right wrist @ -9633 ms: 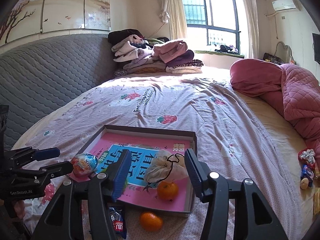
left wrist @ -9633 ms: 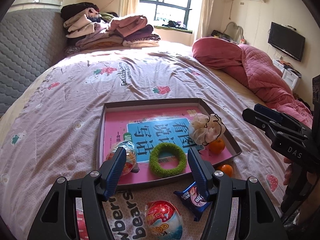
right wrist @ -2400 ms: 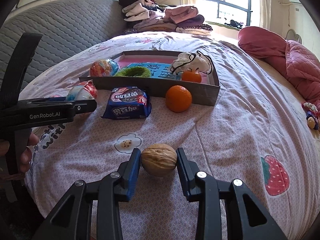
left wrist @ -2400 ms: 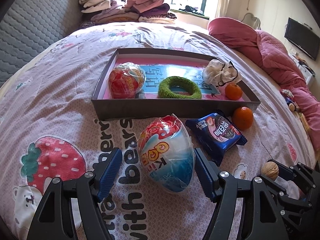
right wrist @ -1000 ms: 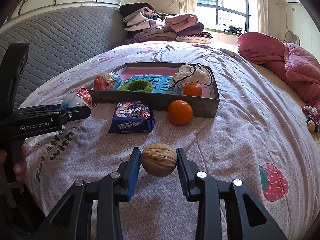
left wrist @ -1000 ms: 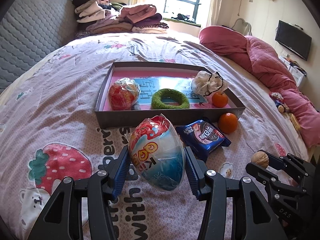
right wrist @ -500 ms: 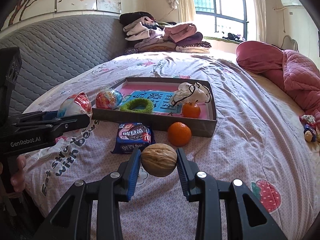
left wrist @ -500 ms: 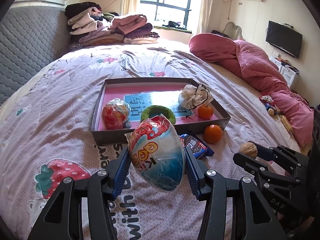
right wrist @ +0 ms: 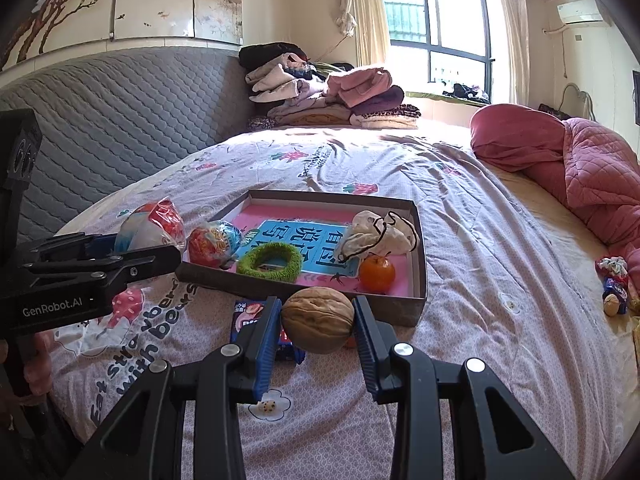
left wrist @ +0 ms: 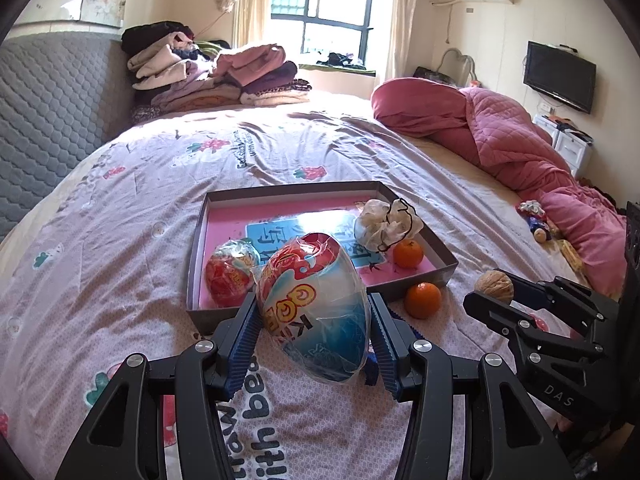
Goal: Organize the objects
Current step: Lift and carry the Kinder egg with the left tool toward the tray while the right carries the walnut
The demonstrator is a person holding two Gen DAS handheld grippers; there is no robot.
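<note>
Foil, red, white and blue, wraps the big egg-shaped toy (left wrist: 316, 308) clamped between the blue pads of the left hand-held gripper (left wrist: 314, 334) at the bottom centre of the left wrist view, held clear above the pink strawberry-print bedsheet (left wrist: 120, 216). In the right wrist view the right hand-held gripper (right wrist: 316, 330) pinches a brown wrinkled walnut (right wrist: 318, 319) at lower centre, its jaws set narrow around the shell. Behind the walnut a blue snack packet (right wrist: 248, 322) lies on the sheet, partly hidden. A loose orange mandarin (left wrist: 423, 300) sits just outside the near right corner of the shallow grey cardboard box lid (right wrist: 420, 264) at mid-frame. Inside the lid, on a pink and blue book cover (right wrist: 304, 236), lie a smaller foil egg (right wrist: 214, 243) at the left, a green fuzzy ring (right wrist: 269, 262), a second mandarin (right wrist: 377, 273) and a white crumpled drawstring pouch (right wrist: 378, 236). Farther off, folded clothes (right wrist: 328, 92) are stacked by the window, and a pink quilt (right wrist: 580, 160) is bunched at the right.
</note>
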